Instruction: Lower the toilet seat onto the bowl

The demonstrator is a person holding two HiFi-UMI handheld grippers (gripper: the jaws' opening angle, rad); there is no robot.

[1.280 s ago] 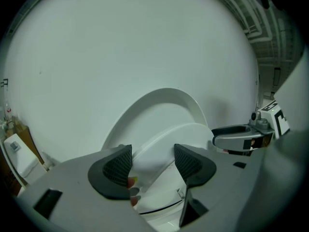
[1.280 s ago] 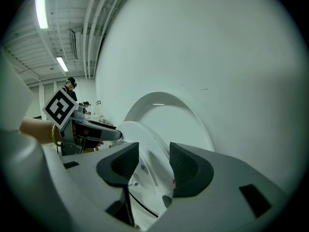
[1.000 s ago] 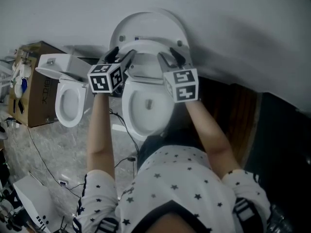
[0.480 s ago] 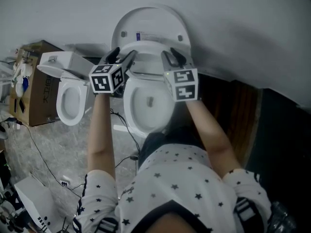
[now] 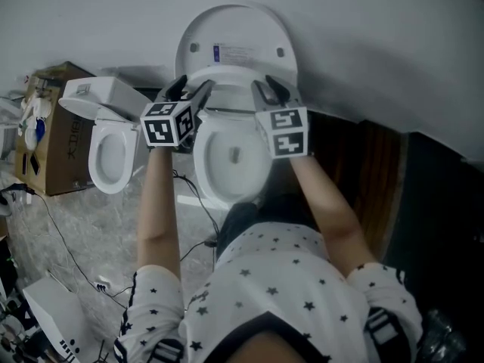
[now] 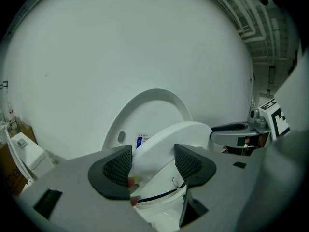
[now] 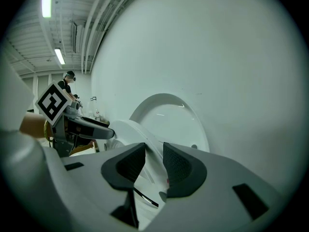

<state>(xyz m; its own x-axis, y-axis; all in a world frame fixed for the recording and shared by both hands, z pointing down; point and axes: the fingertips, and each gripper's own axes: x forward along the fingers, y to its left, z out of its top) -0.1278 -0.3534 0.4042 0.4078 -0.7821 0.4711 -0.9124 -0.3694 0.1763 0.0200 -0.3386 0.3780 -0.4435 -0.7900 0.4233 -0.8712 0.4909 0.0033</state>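
Your left claw (image 6: 152, 161) is closed on the toilet seat (image 6: 186, 132). The white rim fills the whole gap between the two dark pads, and they stand rather wide because the rim is broad at that place. Your right claw (image 7: 153, 161) has just been closing its jaws. The thinner edge of the same seat passes between its pads with no gap that I can see, so I read this as a grip too. The seat is half raised. It tilts forward from the lid (image 5: 234, 40), which leans on the wall behind, and it is not yet down on the bowl (image 5: 206, 169). I judge the seat to be stiff moulded plastic, smooth, a little slippery and not heavy. It turns on a hinge at the back, so it will probably want to fall by itself after the balance point. Hold it on the two side rims, one claw on each side as you have it now, and let it down slowly so that it does not bang on the porcelain.
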